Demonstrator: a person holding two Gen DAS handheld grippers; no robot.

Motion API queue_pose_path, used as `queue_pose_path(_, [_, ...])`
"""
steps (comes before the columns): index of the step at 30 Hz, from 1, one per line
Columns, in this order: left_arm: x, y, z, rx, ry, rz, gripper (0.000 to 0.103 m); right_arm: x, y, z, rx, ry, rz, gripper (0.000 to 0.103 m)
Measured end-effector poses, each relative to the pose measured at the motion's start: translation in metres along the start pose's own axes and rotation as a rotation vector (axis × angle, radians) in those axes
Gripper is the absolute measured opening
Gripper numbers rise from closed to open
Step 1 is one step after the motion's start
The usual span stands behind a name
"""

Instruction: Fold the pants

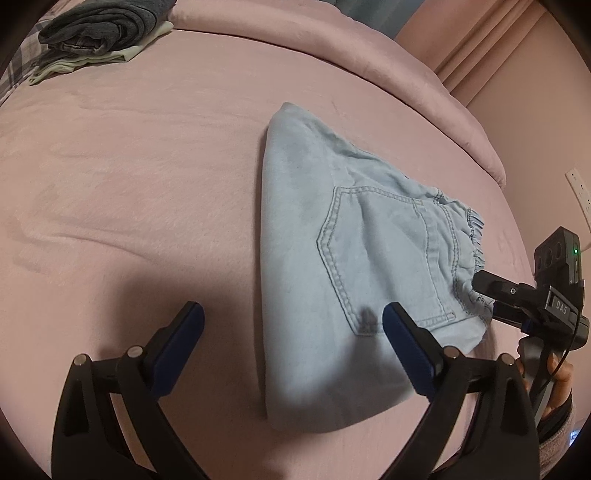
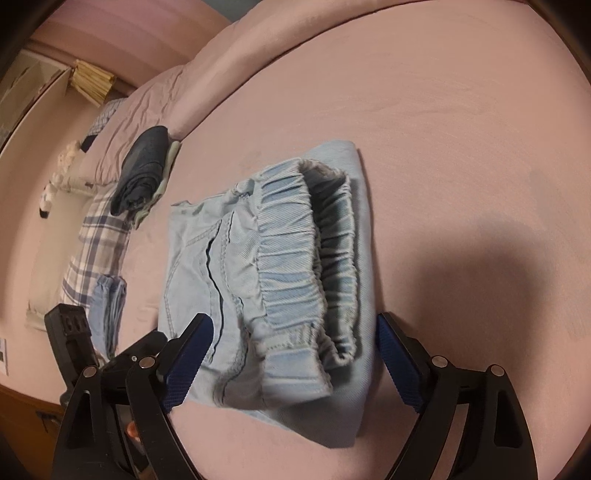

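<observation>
Light blue denim pants [image 1: 332,266] lie folded into a compact bundle on the pink bed, back pocket up and elastic waistband toward the right. My left gripper [image 1: 291,332] is open and empty, hovering over the bundle's near left edge. In the right wrist view the pants [image 2: 266,266] show the gathered waistband on top. My right gripper [image 2: 293,339] is open with its jaws straddling the waistband end, not closed on it. The right gripper also shows in the left wrist view [image 1: 491,295] at the waistband corner.
A stack of folded dark and pale clothes [image 1: 103,33] sits at the far left of the bed; it also shows in the right wrist view [image 2: 142,170]. A plaid pillow [image 2: 96,251] and another folded blue garment [image 2: 107,314] lie at the bed's left side. The pink bedspread [image 1: 147,166] surrounds the pants.
</observation>
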State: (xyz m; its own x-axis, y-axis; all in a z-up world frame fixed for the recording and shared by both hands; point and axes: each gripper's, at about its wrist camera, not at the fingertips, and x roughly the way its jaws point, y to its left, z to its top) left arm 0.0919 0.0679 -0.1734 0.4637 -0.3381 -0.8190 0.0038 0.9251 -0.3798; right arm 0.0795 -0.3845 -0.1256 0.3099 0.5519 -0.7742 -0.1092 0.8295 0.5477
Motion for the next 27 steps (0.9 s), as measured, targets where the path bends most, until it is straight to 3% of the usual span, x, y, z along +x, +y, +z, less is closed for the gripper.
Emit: queue_pose_path(27, [0.016, -0.013, 0.023, 0.079, 0.029, -0.048, 0.098, 0.015, 0.015, 0.011, -0.083, 0.029, -0.04, 0.095])
